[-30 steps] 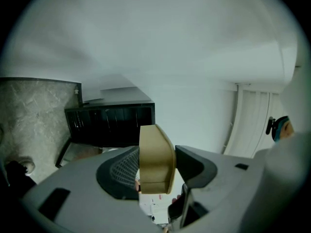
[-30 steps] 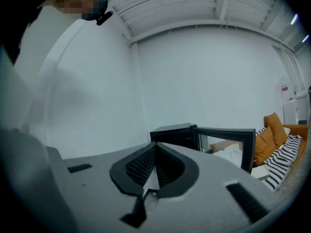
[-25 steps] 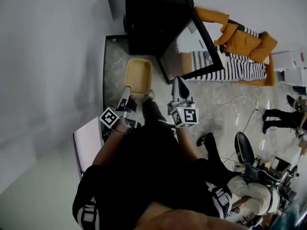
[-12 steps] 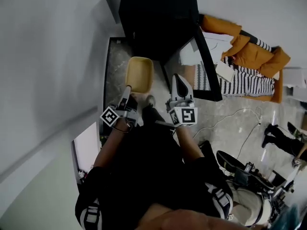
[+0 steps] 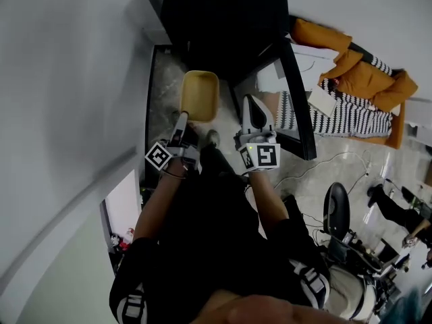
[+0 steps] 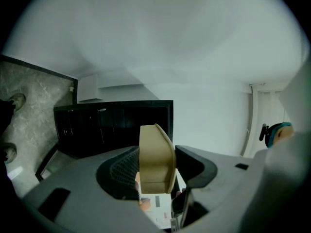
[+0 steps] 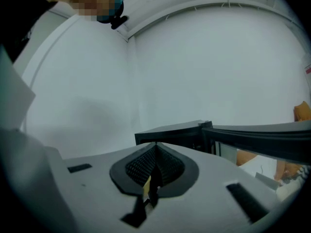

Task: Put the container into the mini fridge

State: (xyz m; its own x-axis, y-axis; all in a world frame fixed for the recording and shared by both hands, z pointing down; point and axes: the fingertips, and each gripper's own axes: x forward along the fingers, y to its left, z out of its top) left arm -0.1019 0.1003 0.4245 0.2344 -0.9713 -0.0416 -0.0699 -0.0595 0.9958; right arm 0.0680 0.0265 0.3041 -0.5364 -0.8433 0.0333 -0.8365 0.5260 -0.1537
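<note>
Vs a sec ago the head view has closed in on the squat black mini fridge (image 5: pixel 223 19): it fills more of the upper centre of frame. The tan rectangular plastic container (image 5: pixel 200 96) has ridden up w/ it and now sits just at the foot of the fridge's open front, upper centre, above the grey marbled floor (image 5: pixel 160 79). As I judge it, approach is nearly done and insertion not yet begun: container is outside the cabinet, carried in the air, not set down. The left tongs (image 5: pixel 183 120) are clamped on the container's near rim. In the left gripper view the container (image 6: pixel 156 154) stands edge-on between the two pads, both pressing on it, grip unchanged over the sec, w/ the dark fridge behind it at centre left. The right tongs (image 5: pixel 255 113) are clenched on nothing, pads meeting in the right gripper view. They hang beside the black fridge door (image 5: pixel 297 93), which stands swung open at centre right, so prob. no door work left. Next move needs a level push fwd thru the opening w/o clipping the frame. Writing: none legible on fridge or container, no brand seen. Only black-and-white square markers on each marker cube (image 5: pixel 159 156). A white slip (image 6: pixel 158 205) w/ an orange patch shows low in the left gripper view under the container, print too blurred to read.
</note>
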